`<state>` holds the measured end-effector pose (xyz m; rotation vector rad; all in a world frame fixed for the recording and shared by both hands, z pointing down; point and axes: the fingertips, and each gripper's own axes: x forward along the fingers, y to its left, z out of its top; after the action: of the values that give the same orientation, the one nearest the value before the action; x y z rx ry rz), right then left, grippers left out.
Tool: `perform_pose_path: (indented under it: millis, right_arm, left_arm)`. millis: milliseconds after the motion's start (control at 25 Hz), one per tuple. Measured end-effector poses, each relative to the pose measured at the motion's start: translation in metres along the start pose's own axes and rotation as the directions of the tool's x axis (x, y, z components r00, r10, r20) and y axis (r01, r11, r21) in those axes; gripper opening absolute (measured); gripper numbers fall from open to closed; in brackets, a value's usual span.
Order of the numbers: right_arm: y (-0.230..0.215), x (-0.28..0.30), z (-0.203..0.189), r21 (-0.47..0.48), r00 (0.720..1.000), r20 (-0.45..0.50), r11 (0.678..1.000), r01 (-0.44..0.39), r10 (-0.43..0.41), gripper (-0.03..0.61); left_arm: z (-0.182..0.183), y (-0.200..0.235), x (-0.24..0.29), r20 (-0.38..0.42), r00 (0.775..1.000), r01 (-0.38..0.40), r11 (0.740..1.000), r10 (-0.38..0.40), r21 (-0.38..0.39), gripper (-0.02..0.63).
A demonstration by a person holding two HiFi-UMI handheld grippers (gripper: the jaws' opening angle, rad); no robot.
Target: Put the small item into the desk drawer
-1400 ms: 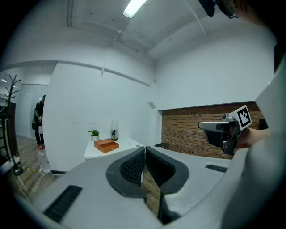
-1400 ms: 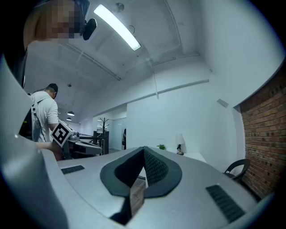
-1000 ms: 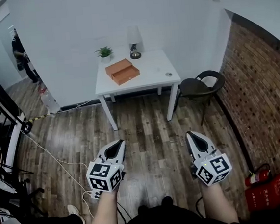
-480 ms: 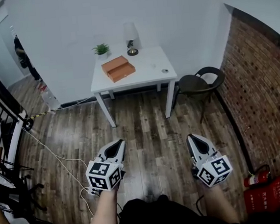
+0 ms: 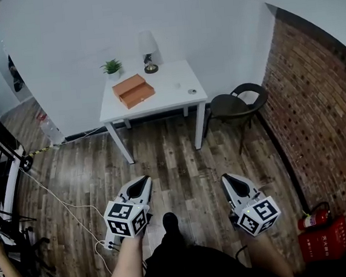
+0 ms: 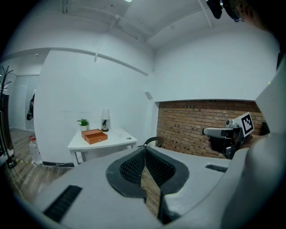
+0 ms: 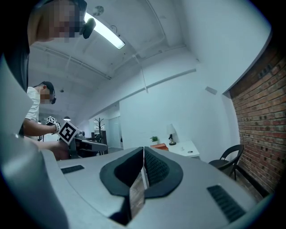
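The left tongs [image 5: 144,180] and the right tongs [image 5: 226,178] both have their tips pressed together, with nothing in them. They hang over the wood floor [image 5: 181,158]. Well ahead, the small item [image 5: 192,91] sits on the white tabletop [image 5: 169,97] near its right edge, apart from the brown box [image 5: 134,90].

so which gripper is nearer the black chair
Right. The right gripper sits almost straight below the black chair in the head view; the left gripper is well off to the chair's left.
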<state>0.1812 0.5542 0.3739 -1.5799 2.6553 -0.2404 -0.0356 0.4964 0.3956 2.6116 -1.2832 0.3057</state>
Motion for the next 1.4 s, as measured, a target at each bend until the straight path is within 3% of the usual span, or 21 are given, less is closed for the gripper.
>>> perform_pose_path:
  millis: [240,480,800,1120,1400]
  right_arm:
    - [-0.035,0.058,-0.003,-0.002,0.999,-0.028,0.999,0.039,-0.039,0.005]
    - [-0.058,0.161,-0.005,0.012,0.998,-0.055,1.000,0.018,-0.017,0.005]
    - [-0.069,0.277,0.001,0.007,0.993,-0.116,1.000,0.006,-0.005,0.005]
    - [-0.076,0.339,0.008,-0.015,0.991,-0.127,0.999,0.043,-0.045,0.005]
    - [-0.082,0.360,-0.008,0.021,0.986,-0.160,0.999,0.045,-0.041,0.005]
  left_arm:
    - [-0.002,0.051,0.058,-0.016,1.000,0.023,0.999,-0.023,-0.041,0.015]
    - [0.018,0.120,0.122,-0.043,0.998,0.051,0.999,-0.051,0.001,0.015]
    - [0.050,0.212,0.193,-0.040,0.996,0.084,0.996,-0.085,-0.012,0.015]
    - [0.059,0.266,0.226,-0.034,0.992,0.124,0.992,-0.125,-0.032,0.015]
    - [0.060,0.280,0.249,-0.054,0.987,0.152,0.988,-0.154,-0.035,0.015]
